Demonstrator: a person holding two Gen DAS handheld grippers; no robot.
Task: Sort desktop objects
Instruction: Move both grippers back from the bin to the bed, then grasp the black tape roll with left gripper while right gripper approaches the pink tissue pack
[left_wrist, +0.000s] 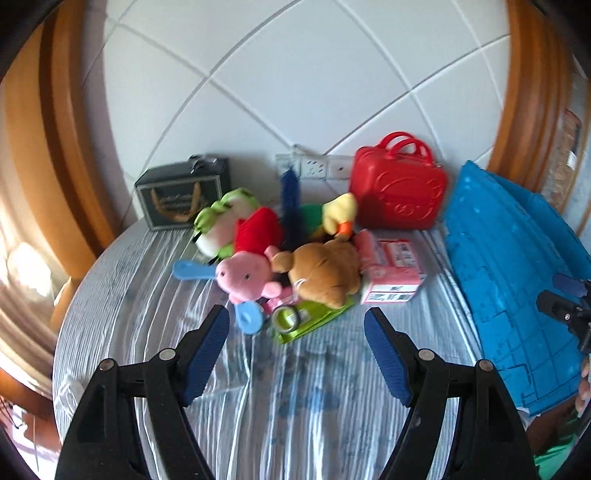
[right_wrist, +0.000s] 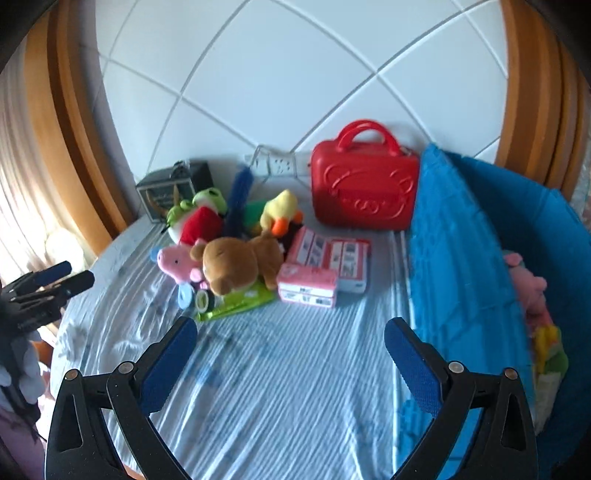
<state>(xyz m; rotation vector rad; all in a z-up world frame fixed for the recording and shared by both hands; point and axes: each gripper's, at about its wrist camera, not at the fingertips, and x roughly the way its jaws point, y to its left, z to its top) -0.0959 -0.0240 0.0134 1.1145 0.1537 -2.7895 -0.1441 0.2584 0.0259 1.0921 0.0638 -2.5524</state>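
Blue-padded and spread wide w/ nothing between the pads: that's your left gripper (left_wrist: 295, 325), hanging over bare striped cloth on the table (left_wrist: 295, 406), short of the toy pile. Your right gripper (right_wrist: 291, 332) reads the same, jaws wide apart, empty, over the cloth just left of the blue bin (right_wrist: 461, 240). The pile sits mid-table toward the back wall: brown bear (left_wrist: 325, 273) on top, touching the pink pig (left_wrist: 243, 277) at its left; red plush (left_wrist: 258, 229) and green frog (left_wrist: 225, 210) behind them, yellow duck (left_wrist: 340, 214) at the back next to the red case (left_wrist: 399, 192). Pink boxes (right_wrist: 310, 284) lie just right of the bear, w/ a second pack behind them. A tape roll (left_wrist: 286, 317) and a green pouch (left_wrist: 317, 321) poke out from under the bear at the front edge; light-blue plastic bits beside them, can't tell what. Dark box (left_wrist: 181, 195) stands back left, apart from the pile. Inside the bin, right wrist view, there's a pink plush (right_wrist: 528, 288) plus some yellow-green stuff below it, too blurred to name. Both views are smeared.
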